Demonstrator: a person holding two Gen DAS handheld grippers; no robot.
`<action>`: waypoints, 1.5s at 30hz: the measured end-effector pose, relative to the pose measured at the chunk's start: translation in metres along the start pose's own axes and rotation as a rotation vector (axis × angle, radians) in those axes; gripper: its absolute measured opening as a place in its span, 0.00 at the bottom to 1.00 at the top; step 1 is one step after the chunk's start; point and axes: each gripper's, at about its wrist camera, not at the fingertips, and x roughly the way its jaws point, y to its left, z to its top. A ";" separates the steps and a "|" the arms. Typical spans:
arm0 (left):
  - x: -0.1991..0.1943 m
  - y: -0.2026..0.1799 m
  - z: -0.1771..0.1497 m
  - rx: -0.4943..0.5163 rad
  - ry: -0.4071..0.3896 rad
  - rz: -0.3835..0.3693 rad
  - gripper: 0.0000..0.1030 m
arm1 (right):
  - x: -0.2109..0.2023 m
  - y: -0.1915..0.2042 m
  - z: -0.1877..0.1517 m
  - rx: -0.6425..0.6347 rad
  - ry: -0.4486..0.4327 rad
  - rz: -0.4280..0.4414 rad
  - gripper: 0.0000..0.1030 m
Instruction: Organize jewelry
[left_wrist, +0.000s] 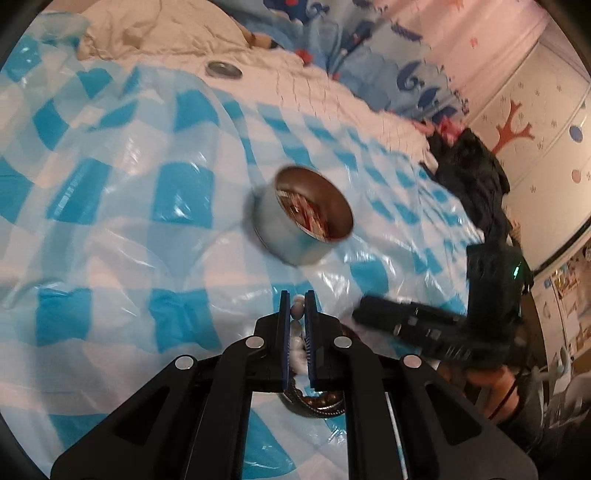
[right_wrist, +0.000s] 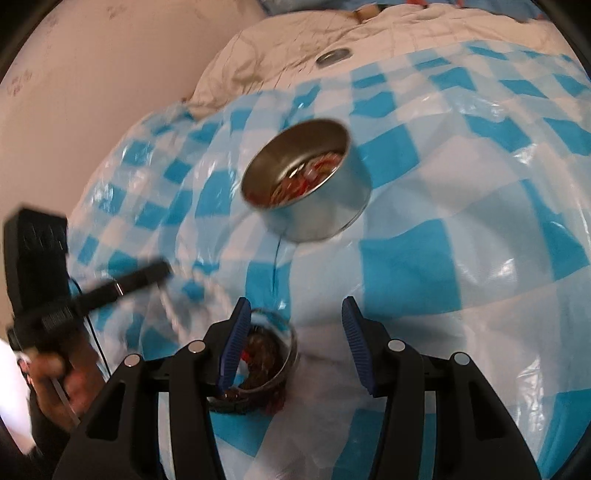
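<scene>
My left hand-held gripper (left_wrist: 297, 301) is clenched on a white bead string (left_wrist: 296, 309); my right hand-held gripper (right_wrist: 295, 314) is released over the bangles (right_wrist: 258, 354), near the tin (right_wrist: 306, 181).

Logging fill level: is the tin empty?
Not empty. The open tin holds red and gold pieces inside; its lid lies apart.
</scene>
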 end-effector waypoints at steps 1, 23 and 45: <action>-0.002 0.000 0.002 -0.003 -0.008 0.002 0.06 | 0.002 0.002 -0.001 -0.016 0.007 -0.010 0.49; -0.012 -0.003 0.010 -0.004 -0.042 -0.029 0.06 | -0.003 0.026 -0.006 -0.208 -0.042 -0.085 0.03; 0.031 -0.050 0.076 -0.046 -0.182 -0.152 0.06 | -0.058 0.001 0.024 -0.069 -0.273 -0.083 0.04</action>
